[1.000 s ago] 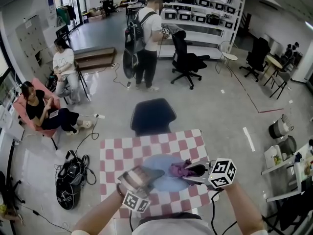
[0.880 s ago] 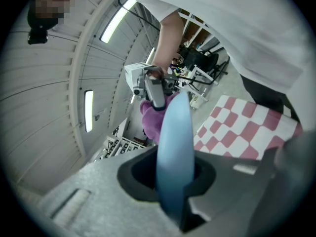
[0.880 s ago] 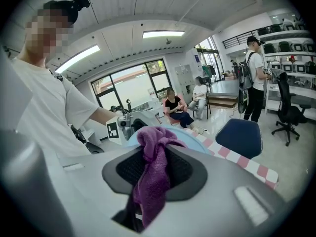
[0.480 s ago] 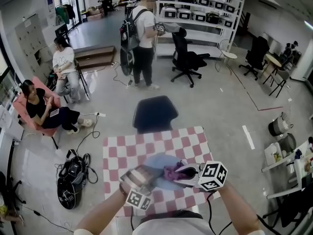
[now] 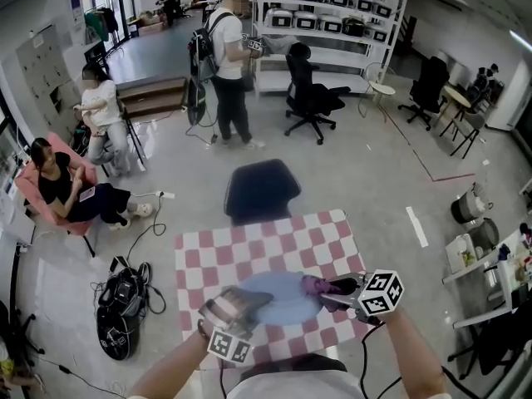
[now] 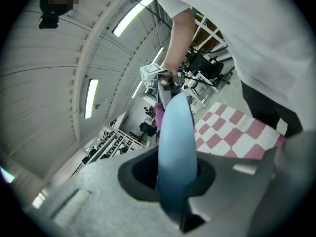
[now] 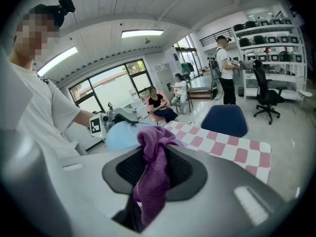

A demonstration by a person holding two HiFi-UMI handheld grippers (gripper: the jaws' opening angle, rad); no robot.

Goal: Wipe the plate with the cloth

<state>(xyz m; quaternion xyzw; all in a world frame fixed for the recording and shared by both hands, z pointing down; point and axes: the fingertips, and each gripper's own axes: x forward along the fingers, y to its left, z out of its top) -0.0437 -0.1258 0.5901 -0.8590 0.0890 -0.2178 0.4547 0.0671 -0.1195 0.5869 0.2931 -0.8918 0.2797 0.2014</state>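
The plate (image 5: 278,299) looks smooth, pale blue plastic; the cloth (image 5: 314,284) is fuzzy purple fabric; the tablecloth (image 5: 249,248) is checked cloth; the floor (image 5: 374,173) is glossy.

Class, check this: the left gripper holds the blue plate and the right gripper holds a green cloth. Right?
No: the cloth is purple, not green, as the right gripper view shows. The left gripper does hold the blue plate, and the right gripper holds the cloth.

Pale blue plate (image 5: 278,299), purple cloth (image 5: 314,285), pink-and-white checked tablecloth (image 5: 249,252).
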